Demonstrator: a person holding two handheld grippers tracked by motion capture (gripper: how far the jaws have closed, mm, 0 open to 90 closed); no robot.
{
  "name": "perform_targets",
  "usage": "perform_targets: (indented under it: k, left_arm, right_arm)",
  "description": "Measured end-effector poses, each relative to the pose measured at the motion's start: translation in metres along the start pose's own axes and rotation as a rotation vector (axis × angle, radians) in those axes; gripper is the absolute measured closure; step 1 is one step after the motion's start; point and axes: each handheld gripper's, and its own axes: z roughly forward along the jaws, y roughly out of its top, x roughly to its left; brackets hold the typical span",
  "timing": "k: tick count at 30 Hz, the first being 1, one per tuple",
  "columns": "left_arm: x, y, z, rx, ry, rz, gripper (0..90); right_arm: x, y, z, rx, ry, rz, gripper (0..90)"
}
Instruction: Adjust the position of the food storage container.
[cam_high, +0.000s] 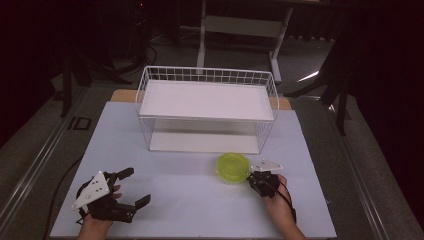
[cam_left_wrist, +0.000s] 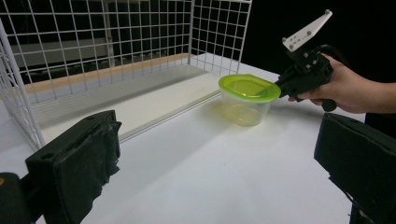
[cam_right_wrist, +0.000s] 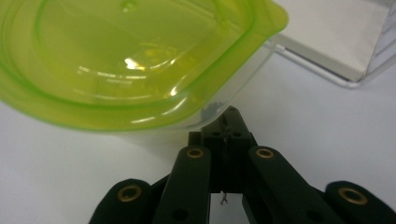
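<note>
Tub, green-lidded, centre-right of high view, on surface before rack; right hand-held gripper clamped on its rim, lift apparently pending; left hand-held gripper lower left, spread wide, idle.

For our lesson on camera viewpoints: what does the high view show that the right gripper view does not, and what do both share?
High view alone: the whole two-tier white wire rack, the left claw open and resting apart, and the floor around the table. Right gripper view alone: the right claw pinched shut at the edge of the container, under the lid's lip. Both: the clear container with green lid and the white tabletop.
</note>
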Motion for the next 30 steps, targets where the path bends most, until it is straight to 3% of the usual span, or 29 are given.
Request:
perform_targets:
  k: [7, 30]
  left_arm:
    - [0.000, 0.000, 0.000, -0.001, -0.001, -0.002, 1.1]
    - [0.000, 0.000, 0.000, 0.001, -0.005, 0.001, 1.1]
  right_arm:
    - [-0.005, 0.006, -0.005, -0.030, 0.002, 0.056, 90.0]
    - [0.038, 0.033, 0.028, -0.018, 0.101, 0.018, 90.0]
